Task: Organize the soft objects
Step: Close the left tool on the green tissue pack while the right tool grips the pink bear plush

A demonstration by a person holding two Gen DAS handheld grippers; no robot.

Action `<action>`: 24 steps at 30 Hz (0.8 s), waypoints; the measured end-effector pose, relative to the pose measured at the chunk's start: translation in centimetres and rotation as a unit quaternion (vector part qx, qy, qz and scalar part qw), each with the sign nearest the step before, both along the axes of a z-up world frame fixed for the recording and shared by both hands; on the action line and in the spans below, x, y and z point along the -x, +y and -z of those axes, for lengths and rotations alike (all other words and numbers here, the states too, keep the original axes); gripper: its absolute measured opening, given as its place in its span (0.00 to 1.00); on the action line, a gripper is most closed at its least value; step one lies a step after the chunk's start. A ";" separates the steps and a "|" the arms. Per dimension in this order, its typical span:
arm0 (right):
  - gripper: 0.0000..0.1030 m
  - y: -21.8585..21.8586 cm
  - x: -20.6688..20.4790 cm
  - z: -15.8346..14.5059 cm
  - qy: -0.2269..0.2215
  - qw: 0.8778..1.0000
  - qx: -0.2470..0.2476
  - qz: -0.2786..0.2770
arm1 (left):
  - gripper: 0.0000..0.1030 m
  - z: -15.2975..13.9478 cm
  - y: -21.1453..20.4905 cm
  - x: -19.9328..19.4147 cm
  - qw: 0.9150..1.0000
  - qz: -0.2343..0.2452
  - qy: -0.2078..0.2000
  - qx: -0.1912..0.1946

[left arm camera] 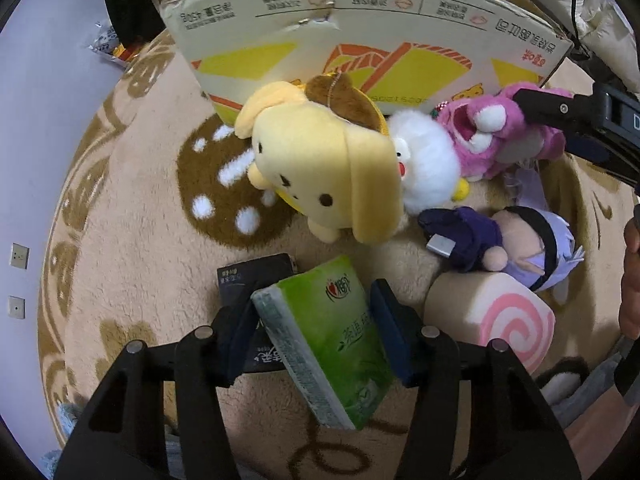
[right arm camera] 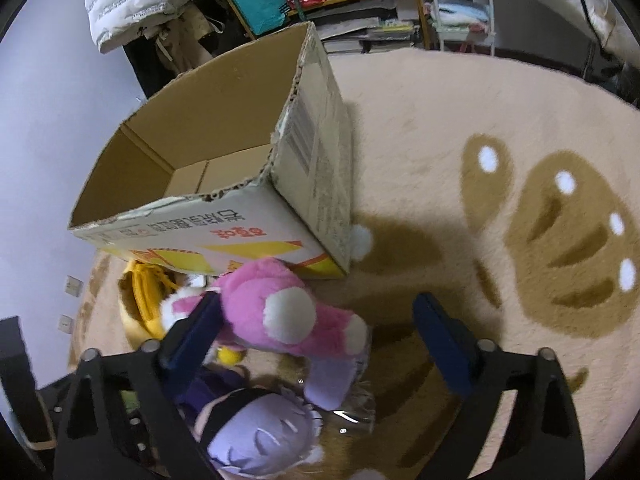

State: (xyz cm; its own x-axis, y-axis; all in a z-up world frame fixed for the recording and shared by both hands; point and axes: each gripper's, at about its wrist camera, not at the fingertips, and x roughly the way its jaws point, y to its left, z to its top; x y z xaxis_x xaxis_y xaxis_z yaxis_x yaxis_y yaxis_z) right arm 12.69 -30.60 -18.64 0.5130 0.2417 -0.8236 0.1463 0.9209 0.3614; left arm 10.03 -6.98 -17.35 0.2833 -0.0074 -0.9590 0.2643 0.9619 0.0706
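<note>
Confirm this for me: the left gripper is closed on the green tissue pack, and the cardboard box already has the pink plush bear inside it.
Not quite. The left gripper is closed on the green tissue pack, but the cardboard box holds no bear: the right wrist view shows what is visible of its inside bare, and the pink plush bear lies on the rug in front of it, between the right gripper's open fingers.

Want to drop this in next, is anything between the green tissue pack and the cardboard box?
Yes: the yellow dog plush lies on the rug between the green tissue pack and the cardboard box, against its front wall.
</note>
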 end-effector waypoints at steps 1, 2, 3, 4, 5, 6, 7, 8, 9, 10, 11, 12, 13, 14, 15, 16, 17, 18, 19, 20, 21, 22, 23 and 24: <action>0.82 -0.1 0.0 0.0 0.000 1.000 -0.012 -0.001 | 0.53 0.0 0.2 0.0 1.000 -0.003 0.002 0.004; 0.76 -0.1 0.0 0.0 -0.001 1.000 -0.022 -0.002 | 0.53 0.0 0.5 -0.1 1.000 -0.005 0.005 0.008; 0.74 -0.1 0.0 0.0 -0.002 1.000 -0.028 -0.003 | 0.53 0.0 0.7 -0.2 1.000 -0.006 0.009 0.012; 0.69 -0.1 0.0 0.0 -0.003 1.000 -0.029 -0.002 | 0.53 0.0 0.9 -0.3 1.000 -0.008 0.015 0.017; 0.68 -0.1 0.1 -0.1 -0.005 1.000 -0.028 -0.002 | 0.53 -0.1 1.2 -0.3 1.000 -0.011 0.018 0.021; 0.68 0.0 0.1 -0.1 -0.006 1.000 -0.025 -0.002 | 0.53 -0.2 1.5 -0.4 0.999 -0.015 0.023 0.028; 0.68 0.2 0.1 -0.2 -0.006 1.000 -0.021 -0.004 | 0.54 -0.3 1.8 -0.5 0.999 -0.018 0.027 0.032; 0.68 0.3 0.2 -0.3 -0.007 1.000 -0.019 -0.005 | 0.54 -0.2 2.1 -0.6 0.999 -0.021 0.030 0.035; 0.68 0.6 0.2 -0.3 -0.008 1.000 -0.014 -0.007 | 0.55 -0.2 2.4 -0.7 0.998 -0.025 0.033 0.038; 0.68 0.6 0.4 -0.4 -0.009 1.000 -0.012 -0.009 | 0.55 -0.1 2.5 -0.7 0.998 -0.028 0.035 0.039; 0.68 0.8 0.4 -0.5 -0.010 1.000 -0.008 -0.012 | 0.56 0.1 2.7 -0.7 0.998 -0.029 0.040 0.037; 0.68 0.9 0.5 -0.6 -0.012 1.000 -0.005 -0.013 | 0.56 0.2 2.8 -0.8 0.998 -0.029 0.044 0.036; 0.68 1.0 0.5 -0.6 -0.012 1.000 -0.003 -0.014 | 0.56 0.2 2.7 -0.8 0.998 -0.030 0.046 0.035; 0.67 1.0 0.5 -0.7 -0.012 1.000 -0.002 -0.015 | 0.57 0.3 2.7 -0.9 0.998 -0.031 0.049 0.033; 0.67 0.9 0.5 -0.7 -0.012 1.000 -0.001 -0.015 | 0.57 0.3 2.8 -0.9 0.998 -0.031 0.051 0.032; 0.66 1.0 0.6 -0.7 -0.013 1.000 0.000 -0.016 | 0.57 0.3 2.8 -0.8 0.998 -0.031 0.051 0.031; 0.64 1.0 0.6 -0.8 -0.013 1.000 0.004 -0.016 | 0.57 0.3 2.9 -0.9 0.998 -0.029 0.049 0.031; 0.63 1.1 0.7 -0.9 -0.015 1.000 0.009 -0.017 | 0.56 0.2 2.9 -0.9 0.998 -0.027 0.048 0.028; 0.63 1.2 0.7 -1.0 -0.015 1.000 0.015 -0.020 | 0.56 0.3 2.9 -0.8 0.998 -0.027 0.047 0.026; 0.62 1.4 0.8 -1.1 -0.016 0.999 0.019 -0.022 | 0.55 0.2 2.9 -0.5 0.998 -0.028 0.045 0.024; 0.62 1.4 0.8 -1.2 -0.016 0.999 0.021 -0.023 | 0.55 0.1 2.9 -0.5 0.999 -0.028 0.041 0.021; 0.62 1.5 0.9 -1.3 -0.017 0.999 0.026 -0.025 | 0.55 -0.1 2.8 -0.4 0.999 -0.027 0.038 0.018; 0.62 1.5 0.9 -1.3 -0.018 0.999 0.030 -0.026 | 0.55 -0.3 2.5 0.1 0.999 -0.027 0.034 0.015; 0.62 1.6 1.0 -1.4 -0.019 0.999 0.032 -0.028 | 0.55 -0.4 2.5 0.2 0.999 -0.026 0.032 0.014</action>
State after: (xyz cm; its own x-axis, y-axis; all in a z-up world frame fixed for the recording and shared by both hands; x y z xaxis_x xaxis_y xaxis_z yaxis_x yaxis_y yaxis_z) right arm 11.69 -28.99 -17.22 0.5309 0.2176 -0.8190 0.0815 0.9489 0.3050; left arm 9.83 -4.43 -16.94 0.2228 -0.0215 -0.9746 0.2164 0.9759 0.0279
